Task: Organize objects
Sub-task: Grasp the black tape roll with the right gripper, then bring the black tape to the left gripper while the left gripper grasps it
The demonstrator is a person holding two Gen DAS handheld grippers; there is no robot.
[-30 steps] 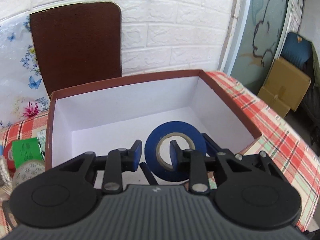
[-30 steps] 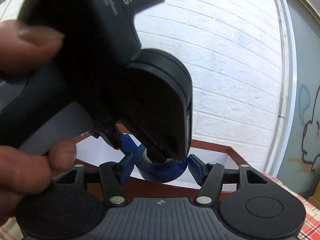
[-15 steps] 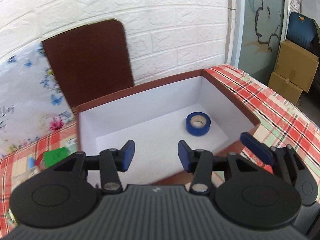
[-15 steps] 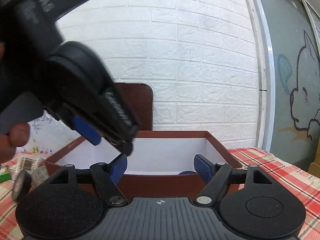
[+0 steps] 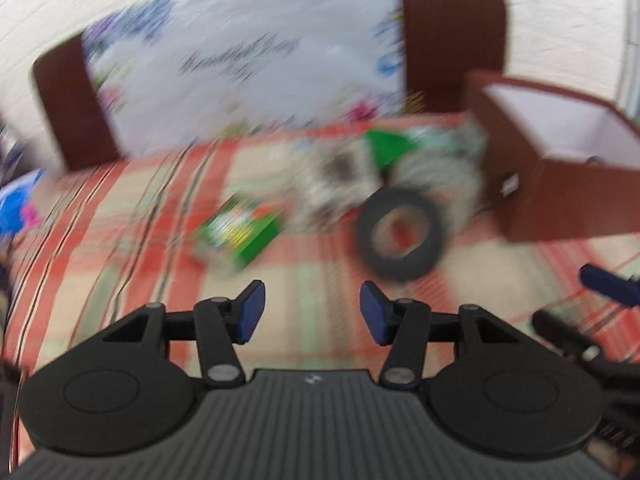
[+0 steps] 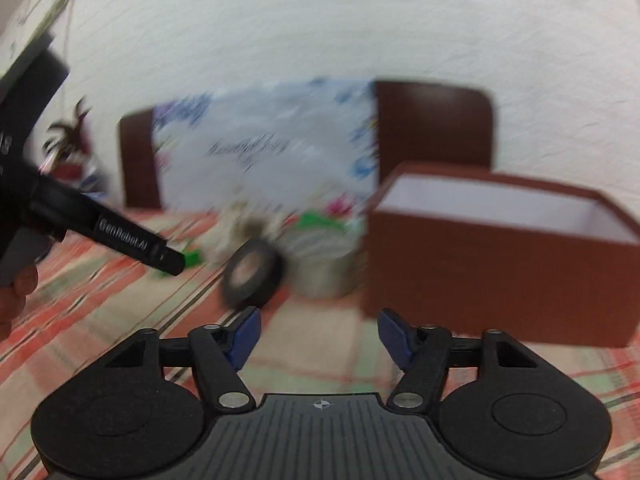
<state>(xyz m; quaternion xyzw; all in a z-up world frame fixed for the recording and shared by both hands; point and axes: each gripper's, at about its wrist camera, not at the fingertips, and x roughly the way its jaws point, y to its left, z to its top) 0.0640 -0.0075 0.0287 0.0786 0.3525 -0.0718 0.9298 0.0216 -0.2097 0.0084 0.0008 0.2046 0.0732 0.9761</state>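
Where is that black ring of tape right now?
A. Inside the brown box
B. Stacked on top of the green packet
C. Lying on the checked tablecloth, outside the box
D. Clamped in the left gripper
C. The black tape roll lies on the checked tablecloth left of the brown box, and both grippers are open and empty.

A table covered in a red, green and cream plaid cloth (image 5: 120, 248) fills the lower half of both motion-blurred views. On it, at centre right of the left wrist view, lies a black roll of tape (image 5: 401, 233); left of that sits a small green printed carton (image 5: 240, 232). Behind them is a blurred heap of white and green packets (image 5: 384, 160). At the right edge stands an open brown cardboard box with a white inside (image 5: 568, 184).
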